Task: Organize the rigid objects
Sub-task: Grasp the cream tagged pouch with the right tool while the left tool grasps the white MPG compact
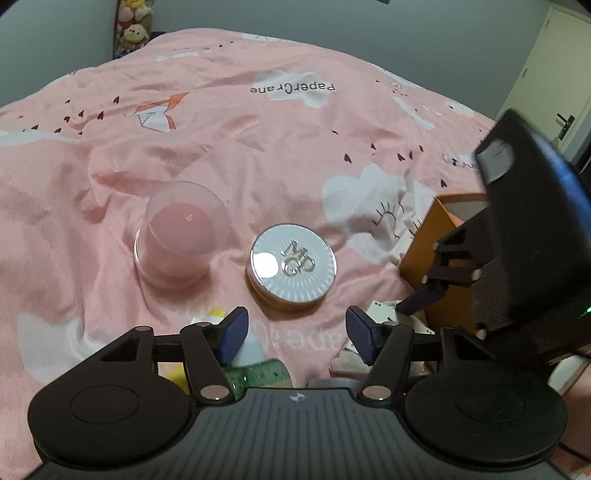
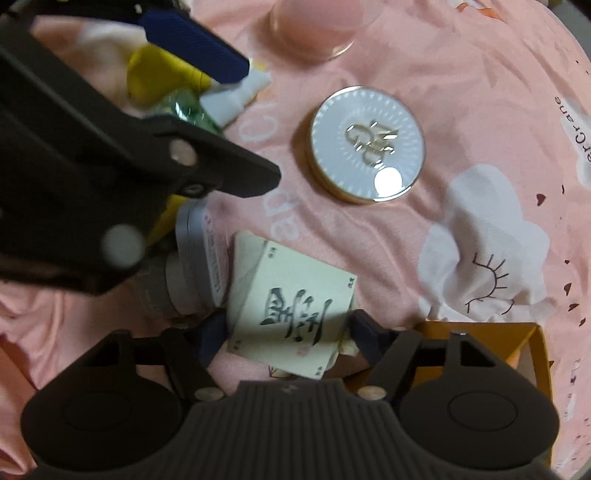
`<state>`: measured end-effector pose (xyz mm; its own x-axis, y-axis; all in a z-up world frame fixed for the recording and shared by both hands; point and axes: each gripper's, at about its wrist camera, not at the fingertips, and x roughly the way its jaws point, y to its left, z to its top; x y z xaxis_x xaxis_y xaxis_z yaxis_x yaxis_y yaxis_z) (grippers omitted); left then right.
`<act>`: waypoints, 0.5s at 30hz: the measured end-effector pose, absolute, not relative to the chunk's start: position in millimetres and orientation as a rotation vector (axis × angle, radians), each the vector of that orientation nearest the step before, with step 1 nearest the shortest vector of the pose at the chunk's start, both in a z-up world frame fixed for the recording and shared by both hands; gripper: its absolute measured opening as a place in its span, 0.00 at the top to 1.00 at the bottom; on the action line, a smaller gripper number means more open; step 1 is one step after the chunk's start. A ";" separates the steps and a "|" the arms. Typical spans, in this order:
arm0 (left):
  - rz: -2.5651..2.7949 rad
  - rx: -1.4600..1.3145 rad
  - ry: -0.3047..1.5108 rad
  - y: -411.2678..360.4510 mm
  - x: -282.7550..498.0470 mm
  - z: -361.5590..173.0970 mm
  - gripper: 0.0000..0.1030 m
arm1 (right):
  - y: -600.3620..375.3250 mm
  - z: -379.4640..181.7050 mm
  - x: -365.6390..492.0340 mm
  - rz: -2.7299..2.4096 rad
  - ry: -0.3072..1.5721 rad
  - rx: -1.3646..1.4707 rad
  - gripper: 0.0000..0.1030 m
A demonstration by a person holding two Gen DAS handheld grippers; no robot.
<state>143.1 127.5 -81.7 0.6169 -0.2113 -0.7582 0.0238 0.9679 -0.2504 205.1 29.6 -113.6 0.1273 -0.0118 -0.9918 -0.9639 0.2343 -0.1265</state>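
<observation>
On the pink bedspread point(image 1: 258, 155) stand a round silver compact point(image 1: 293, 267) point(image 2: 365, 144) and a clear dome case with a pink sponge point(image 1: 177, 236) point(image 2: 317, 22). My left gripper point(image 1: 295, 330) is open just short of the compact, nothing between its blue pads point(image 1: 232, 328). Under it lies a pile of a yellow piece point(image 2: 155, 77), a green item point(image 2: 184, 107) and a white bottle point(image 2: 236, 96). My right gripper point(image 2: 288, 334) points down, its pads against both sides of a white card box point(image 2: 291, 302) with black characters.
An open orange box point(image 2: 480, 332) point(image 1: 432, 251) sits right beside the right gripper. A grey tin point(image 2: 192, 258) lies left of the card box. In the right wrist view the left gripper's arm point(image 2: 110, 166) crosses the upper left. Wall and a door point(image 1: 546, 74) lie beyond the bed.
</observation>
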 end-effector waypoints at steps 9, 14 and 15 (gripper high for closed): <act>-0.117 -0.227 0.923 131.9 155.5 -86.7 0.31 | 18.7 -108.9 237.0 0.947 1.254 -0.985 0.30; -0.121 -0.208 0.930 131.7 157.0 -88.2 0.31 | 25.7 -113.8 242.7 0.922 1.270 -0.968 0.25; -0.121 -0.205 0.932 131.4 157.6 -88.6 0.31 | 27.8 -114.4 245.9 0.919 1.280 -0.959 0.20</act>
